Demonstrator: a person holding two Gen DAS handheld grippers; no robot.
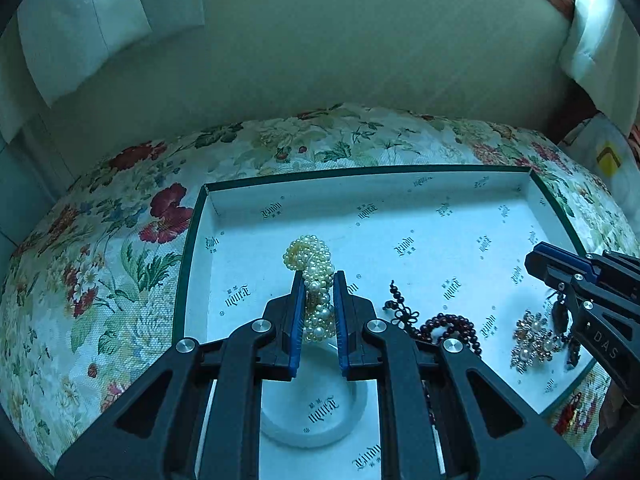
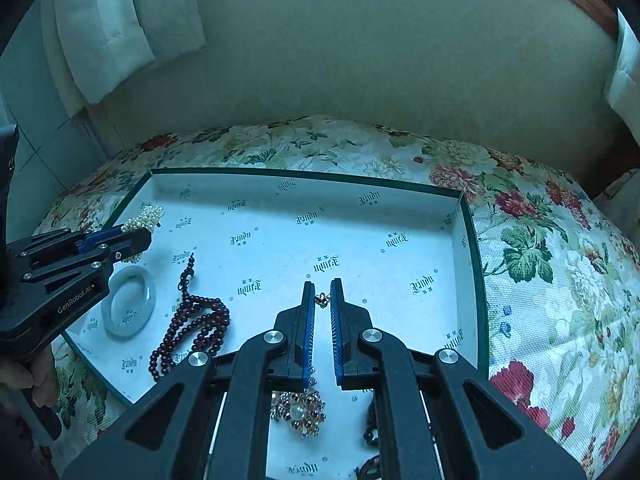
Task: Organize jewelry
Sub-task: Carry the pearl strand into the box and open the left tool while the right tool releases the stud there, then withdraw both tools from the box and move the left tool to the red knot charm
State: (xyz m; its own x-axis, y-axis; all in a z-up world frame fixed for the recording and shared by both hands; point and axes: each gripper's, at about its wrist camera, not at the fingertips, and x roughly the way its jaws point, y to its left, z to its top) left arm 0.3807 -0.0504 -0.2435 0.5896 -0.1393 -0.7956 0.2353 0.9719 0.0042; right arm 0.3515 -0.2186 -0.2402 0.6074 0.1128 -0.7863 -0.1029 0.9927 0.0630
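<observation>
A shallow white-lined tray [image 1: 192,240] with a green rim lies on a floral cloth. My left gripper [image 1: 319,276] is shut on a cream pearl bracelet [image 1: 310,258], held above the tray's left part. Under it lies a white bangle [image 1: 312,412]. A dark red bead string [image 1: 448,324] lies to the right. My right gripper [image 2: 322,286] is shut on a small gold trinket [image 2: 321,299] at its tips. A gold-and-pearl cluster [image 2: 304,412] shows beneath it; whether the two are joined I cannot tell. The right wrist view also shows the left gripper [image 2: 144,236], pearl bracelet [image 2: 148,214], bangle [image 2: 128,304] and bead string [image 2: 192,328].
The floral cloth [image 2: 540,280] surrounds the tray on all sides. A plain wall [image 1: 320,60] and white curtains [image 1: 80,20] stand behind. A hand [image 2: 32,380] holds the left gripper's handle. Some dark beads [image 2: 372,428] lie under the right gripper. The right gripper [image 1: 534,256] enters from the right.
</observation>
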